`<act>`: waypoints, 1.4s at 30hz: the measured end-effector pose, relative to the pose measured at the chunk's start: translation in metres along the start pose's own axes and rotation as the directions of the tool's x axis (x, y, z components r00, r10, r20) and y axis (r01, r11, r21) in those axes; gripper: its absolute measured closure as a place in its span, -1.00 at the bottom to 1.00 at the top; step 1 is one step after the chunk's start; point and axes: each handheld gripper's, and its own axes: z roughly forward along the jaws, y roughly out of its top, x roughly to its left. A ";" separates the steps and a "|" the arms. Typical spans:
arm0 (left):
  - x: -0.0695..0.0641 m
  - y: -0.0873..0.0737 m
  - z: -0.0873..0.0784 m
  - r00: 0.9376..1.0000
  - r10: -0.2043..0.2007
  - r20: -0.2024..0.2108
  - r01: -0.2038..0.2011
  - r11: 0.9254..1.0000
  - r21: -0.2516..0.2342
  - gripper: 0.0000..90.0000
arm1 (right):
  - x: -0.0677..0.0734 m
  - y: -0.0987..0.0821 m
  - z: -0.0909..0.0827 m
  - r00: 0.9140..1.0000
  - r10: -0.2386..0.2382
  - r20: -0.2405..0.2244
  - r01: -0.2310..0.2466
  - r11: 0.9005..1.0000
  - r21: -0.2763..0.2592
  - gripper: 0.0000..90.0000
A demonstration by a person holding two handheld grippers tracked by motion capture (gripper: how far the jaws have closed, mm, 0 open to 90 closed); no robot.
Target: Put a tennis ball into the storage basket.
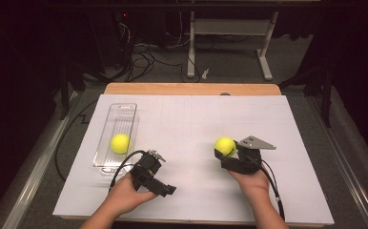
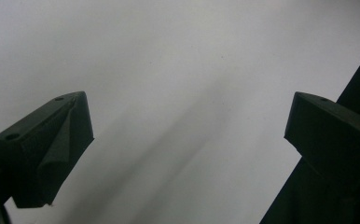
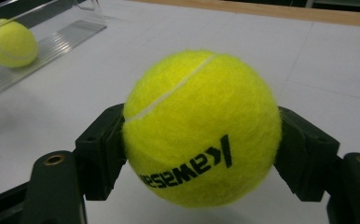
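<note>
Now the right gripper (image 3: 201, 154) is clamping a tennis ball (image 3: 201, 128) between its jaws, just above the worktop (image 1: 191, 119).
Meanwhile the left gripper (image 2: 187, 140) is resting near the worktop's front edge, its jaws standing wide apart and holding nothing; a second tennis ball (image 1: 120, 143) is lying in the clear tray (image 1: 120, 112) at the left.
</note>
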 end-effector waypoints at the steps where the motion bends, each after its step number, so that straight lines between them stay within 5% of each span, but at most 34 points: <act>1: 0.001 0.000 0.000 1.000 0.000 0.000 0.000 1.000 0.002 -0.95 | 0.002 0.001 0.000 1.000 -0.001 -0.005 0.001 1.000 -0.007 -0.39; 14: -0.002 0.001 0.001 1.000 0.003 0.005 -0.003 1.000 0.006 -0.94 | 0.032 0.007 0.004 0.996 -0.049 -0.079 0.046 0.998 -0.040 -0.39; 28: -0.002 0.001 0.002 1.000 0.003 -0.002 -0.003 1.000 0.011 -0.94 | 0.062 -0.009 0.011 0.982 -0.095 -0.164 0.091 0.995 -0.028 -0.39; 42: -0.006 0.000 0.002 1.000 0.013 0.011 -0.014 1.000 0.010 -0.94 | 0.069 -0.024 0.016 0.976 -0.141 -0.164 0.146 0.989 0.017 -0.39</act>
